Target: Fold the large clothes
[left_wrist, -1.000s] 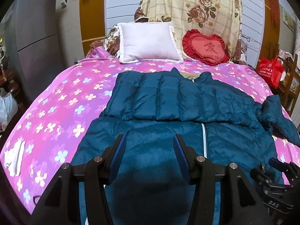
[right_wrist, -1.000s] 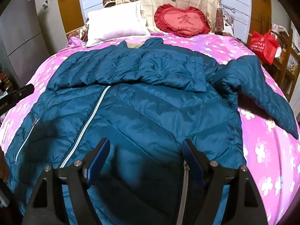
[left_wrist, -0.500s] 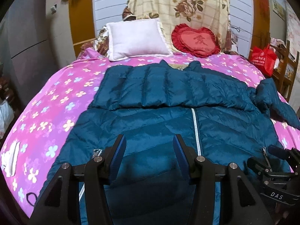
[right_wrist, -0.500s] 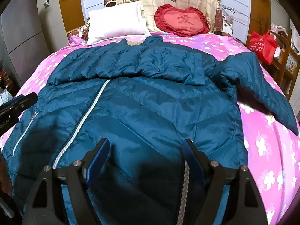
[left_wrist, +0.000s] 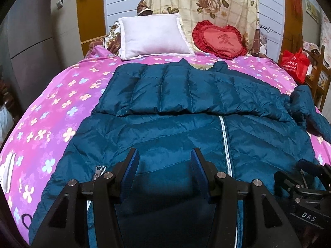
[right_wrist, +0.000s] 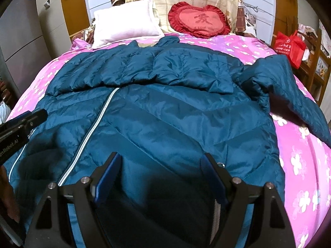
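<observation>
A teal puffer jacket (left_wrist: 175, 132) (right_wrist: 165, 113) lies front up on the pink flowered bed, its white zipper (left_wrist: 225, 142) closed. One sleeve (left_wrist: 165, 91) is folded across the chest. The other sleeve (right_wrist: 289, 86) trails off to the right. My left gripper (left_wrist: 164, 153) hovers open over the jacket's lower left part, near a pocket zipper pull (left_wrist: 99, 170), with only fabric below it. My right gripper (right_wrist: 161, 156) stands wide open over the lower right part, nothing between its fingers. Each gripper shows at the edge of the other's view.
A white pillow (left_wrist: 153, 35) and a red heart cushion (left_wrist: 221, 39) lean at the head of the bed (left_wrist: 51, 113). A red bag (left_wrist: 295, 64) hangs on wooden furniture at the right. A grey cabinet (left_wrist: 26, 41) stands at the left.
My left gripper has sunk closer to the jacket, and the pocket zipper pull has come into its view. The right gripper has stayed where it was. Both keep the same opening.
</observation>
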`<state>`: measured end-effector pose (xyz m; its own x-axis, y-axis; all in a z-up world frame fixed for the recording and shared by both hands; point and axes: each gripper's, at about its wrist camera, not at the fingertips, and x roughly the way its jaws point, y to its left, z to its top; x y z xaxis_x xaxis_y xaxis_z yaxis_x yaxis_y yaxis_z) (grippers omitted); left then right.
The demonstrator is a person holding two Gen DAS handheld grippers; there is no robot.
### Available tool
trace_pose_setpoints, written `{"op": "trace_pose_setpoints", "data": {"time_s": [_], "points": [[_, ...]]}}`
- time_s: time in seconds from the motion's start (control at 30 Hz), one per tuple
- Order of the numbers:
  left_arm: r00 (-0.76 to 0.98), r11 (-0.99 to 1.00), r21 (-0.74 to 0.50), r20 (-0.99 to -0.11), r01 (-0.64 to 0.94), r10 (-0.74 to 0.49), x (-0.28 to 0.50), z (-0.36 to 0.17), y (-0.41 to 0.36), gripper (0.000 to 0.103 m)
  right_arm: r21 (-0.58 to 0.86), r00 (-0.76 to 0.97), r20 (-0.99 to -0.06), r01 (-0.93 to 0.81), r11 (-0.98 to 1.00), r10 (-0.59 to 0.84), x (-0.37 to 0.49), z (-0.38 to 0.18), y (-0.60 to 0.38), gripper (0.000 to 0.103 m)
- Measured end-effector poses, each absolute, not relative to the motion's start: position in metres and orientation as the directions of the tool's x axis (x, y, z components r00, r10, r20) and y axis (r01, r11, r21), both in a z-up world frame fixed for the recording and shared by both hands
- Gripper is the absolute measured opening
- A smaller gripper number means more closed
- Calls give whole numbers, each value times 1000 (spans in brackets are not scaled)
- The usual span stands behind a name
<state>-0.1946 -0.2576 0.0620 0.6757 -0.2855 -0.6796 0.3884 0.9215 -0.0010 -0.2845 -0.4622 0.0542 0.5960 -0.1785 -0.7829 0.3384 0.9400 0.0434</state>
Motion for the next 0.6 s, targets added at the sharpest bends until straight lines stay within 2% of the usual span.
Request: {"op": "trace_pose_setpoints", "data": {"time_s": [0.6], "points": [[613, 921, -47, -733, 387, -295, -175, 40, -260, 33, 13, 559, -802, 368, 930, -210, -269, 44, -480, 85]]}}
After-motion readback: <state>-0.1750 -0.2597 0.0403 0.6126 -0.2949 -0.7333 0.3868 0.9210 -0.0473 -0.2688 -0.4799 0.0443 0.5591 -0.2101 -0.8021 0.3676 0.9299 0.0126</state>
